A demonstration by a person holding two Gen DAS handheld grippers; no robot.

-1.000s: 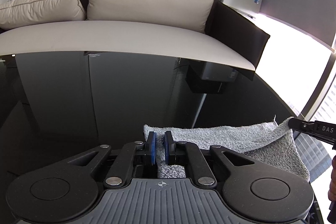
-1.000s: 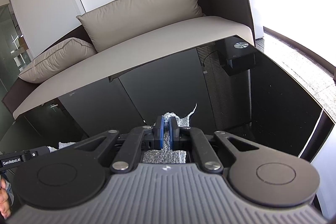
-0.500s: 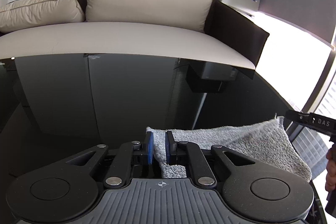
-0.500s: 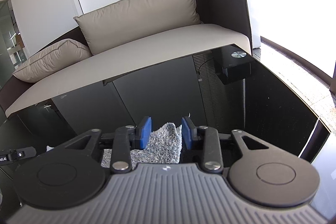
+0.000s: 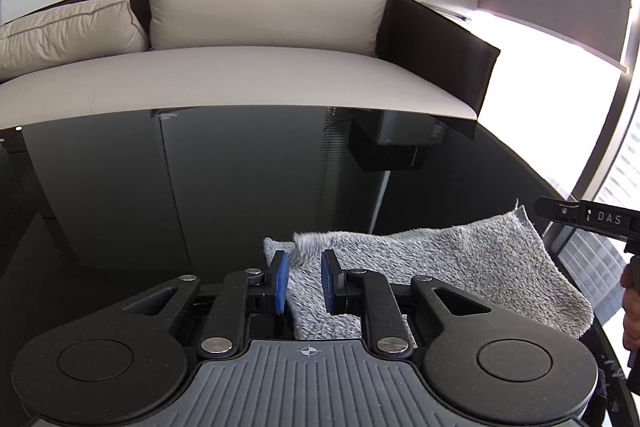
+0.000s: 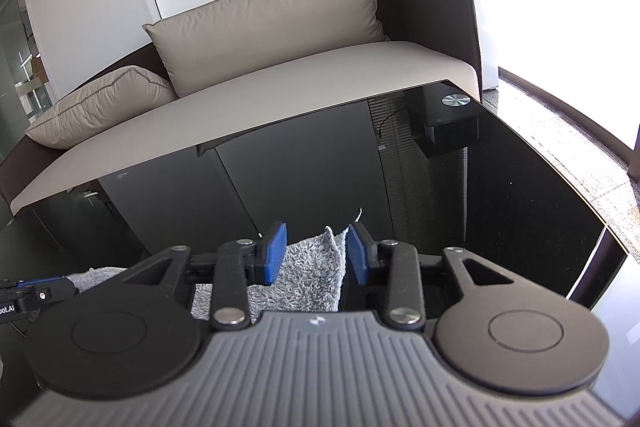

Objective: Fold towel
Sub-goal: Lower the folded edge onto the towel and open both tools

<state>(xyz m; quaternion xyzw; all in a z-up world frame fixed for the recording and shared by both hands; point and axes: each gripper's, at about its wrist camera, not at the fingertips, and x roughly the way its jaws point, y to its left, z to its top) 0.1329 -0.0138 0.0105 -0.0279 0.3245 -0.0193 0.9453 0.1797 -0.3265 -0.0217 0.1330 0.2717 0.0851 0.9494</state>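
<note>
A grey terry towel (image 5: pixel 460 263) lies folded on the black glass table (image 5: pixel 200 187), its left end between the blue pads of my left gripper (image 5: pixel 306 277). Those jaws are opening, with a gap beside the cloth on each side. At the right edge of this view a finger of my right gripper (image 5: pixel 580 217) hovers by the towel's far right corner. In the right wrist view, my right gripper (image 6: pixel 316 251) stands open with a towel (image 6: pixel 308 279) corner lying loose between its pads. The left gripper (image 6: pixel 36 293) shows at the left edge.
A beige sofa (image 5: pixel 260 83) with two cushions runs along the table's far edge. A black box (image 6: pixel 448 127) shows at the table's far right corner. The table's right edge (image 6: pixel 600 235) drops to a carpeted floor. A person's hand (image 5: pixel 632 299) holds the right gripper.
Both grippers were shut on the towel a second ago; the right one opened first, then the left began to part. The raised right end of the towel has settled flat.
</note>
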